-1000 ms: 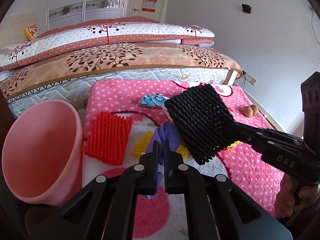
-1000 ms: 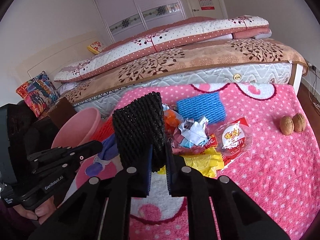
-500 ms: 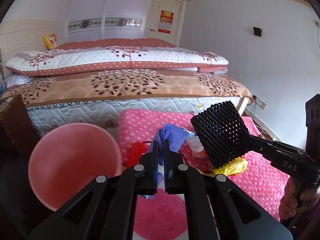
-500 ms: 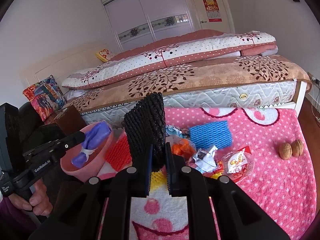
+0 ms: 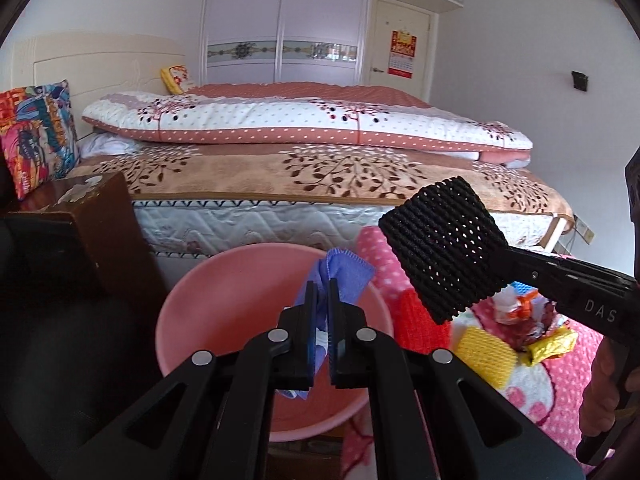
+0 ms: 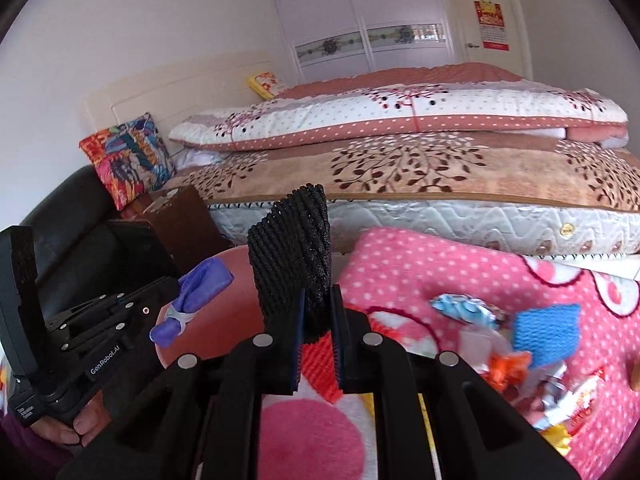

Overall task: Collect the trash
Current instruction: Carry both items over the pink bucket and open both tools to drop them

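At the foot of the bed's mattress side, a round pink plastic basin sits beside the left edge of a pink polka-dot fleece blanket; what I can see of its inside looks bare. Over its rim the left gripper hangs with its jaws pressed together on a purple-blue cloth rag, which sticks up past the fingertips above the basin. The right gripper pinches a black foam mesh sleeve standing upright out of its jaws, near the basin's blanket-side rim.

Along the blanket's left edge lie a red foam net and a yellow foam net, with a yellow crumpled wrapper just beside the latter. Further in lie a blue foam net, a pale blue crumpled wrapper and blurred orange and silver wrappers. A dark brown wooden cabinet stands left of the basin, and a bright patterned cushion leans behind it.
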Available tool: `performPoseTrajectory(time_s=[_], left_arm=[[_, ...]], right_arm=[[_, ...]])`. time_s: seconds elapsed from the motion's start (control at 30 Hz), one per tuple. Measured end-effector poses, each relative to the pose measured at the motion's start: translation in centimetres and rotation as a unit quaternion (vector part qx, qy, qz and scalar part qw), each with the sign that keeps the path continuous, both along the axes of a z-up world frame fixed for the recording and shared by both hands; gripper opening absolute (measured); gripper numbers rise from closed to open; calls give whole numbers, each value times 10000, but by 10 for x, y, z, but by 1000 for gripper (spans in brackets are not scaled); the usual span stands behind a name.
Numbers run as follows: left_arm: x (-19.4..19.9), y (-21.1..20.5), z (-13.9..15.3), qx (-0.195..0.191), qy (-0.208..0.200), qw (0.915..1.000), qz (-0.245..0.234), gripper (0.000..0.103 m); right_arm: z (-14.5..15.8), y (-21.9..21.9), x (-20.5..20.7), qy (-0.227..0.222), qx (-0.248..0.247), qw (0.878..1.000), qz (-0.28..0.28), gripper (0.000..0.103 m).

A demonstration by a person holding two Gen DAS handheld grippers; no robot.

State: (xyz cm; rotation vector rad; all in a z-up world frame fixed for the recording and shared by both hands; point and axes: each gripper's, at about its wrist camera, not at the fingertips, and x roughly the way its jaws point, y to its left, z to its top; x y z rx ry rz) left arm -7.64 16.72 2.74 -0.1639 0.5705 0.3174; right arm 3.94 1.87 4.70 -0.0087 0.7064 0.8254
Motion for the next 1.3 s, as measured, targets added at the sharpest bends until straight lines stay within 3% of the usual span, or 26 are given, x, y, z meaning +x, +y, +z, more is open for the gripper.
performPoseTrajectory(time_s=[0.3, 0.53, 0.63, 0.73, 0.77, 1.07, 1.3], left_arm=[[0, 32, -26, -266, 233, 9991, 249, 4], [-4, 43, -37, -488, 273, 9978, 366, 5], [-5, 48, -39, -542, 278, 9974, 388, 10], [-6, 49, -38, -551, 257, 9973, 400, 33], [-6, 49, -38, -558, 249, 9973, 398, 35], [-6, 35, -29, -673, 169, 9975, 121, 35], [-1, 6, -22, -680, 135, 9971, -299, 35]], right_arm=[[-24, 60, -2, 198, -405, 9987, 252, 12], [-42, 77, -5, 252, -599, 9971, 388, 12], [-46, 80, -5, 269, -603, 9969, 421, 17], [-47, 79, -5, 247, -563, 9973, 410, 35], [-46, 78, -6, 238, -547, 9974, 400, 38], [-40, 59, -13, 181, -448, 9982, 353, 40], [-31, 17, -26, 25, -456, 9988, 175, 40]])
